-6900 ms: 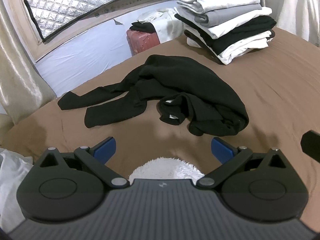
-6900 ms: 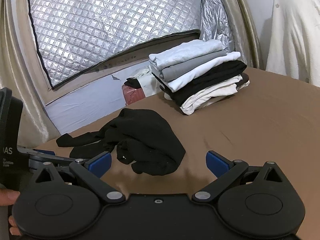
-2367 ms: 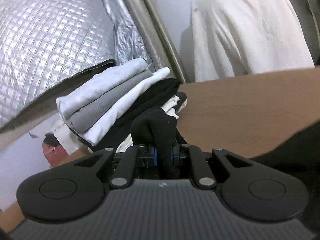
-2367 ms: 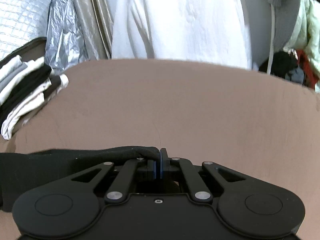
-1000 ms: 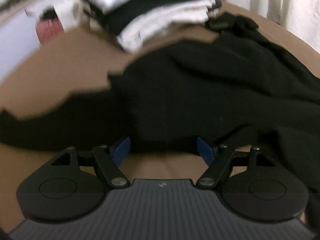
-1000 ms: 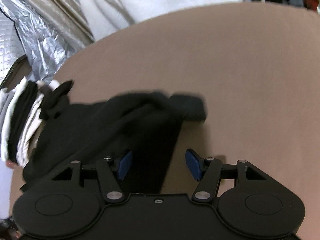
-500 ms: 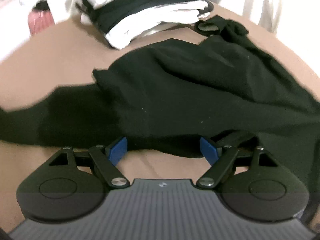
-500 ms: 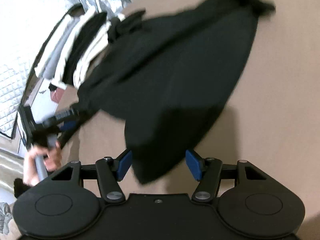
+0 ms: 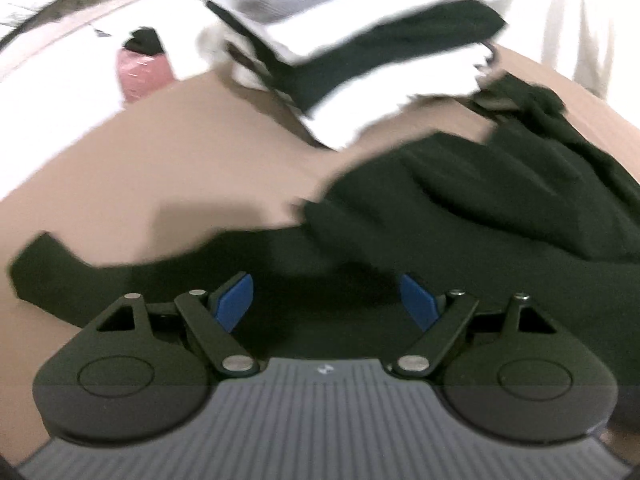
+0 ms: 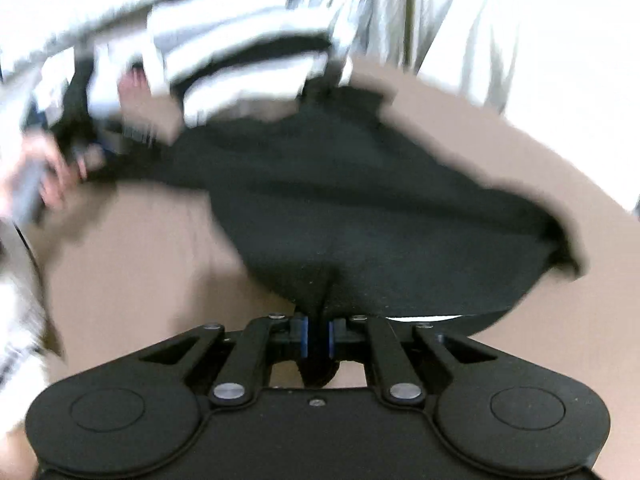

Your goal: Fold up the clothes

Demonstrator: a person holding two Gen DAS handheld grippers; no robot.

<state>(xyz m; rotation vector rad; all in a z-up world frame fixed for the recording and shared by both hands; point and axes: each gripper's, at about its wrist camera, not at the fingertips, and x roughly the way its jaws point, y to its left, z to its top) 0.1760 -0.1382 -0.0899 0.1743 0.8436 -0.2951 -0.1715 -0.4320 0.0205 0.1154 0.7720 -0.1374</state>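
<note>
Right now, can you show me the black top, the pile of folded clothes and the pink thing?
black top (image 10: pixel 380 216), right wrist view, its middle.
pile (image 9: pixel 360 44), left wrist view, a black layer.
pink thing (image 9: pixel 142 74), left wrist view, its front.

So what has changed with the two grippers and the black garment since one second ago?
The right gripper, open a second ago, is closing on the near edge of the black garment, fabric pinched between its pads. The left gripper remains open above a sleeve. The folded stack stayed in place on the brown bed.

2 close, downward wrist views
</note>
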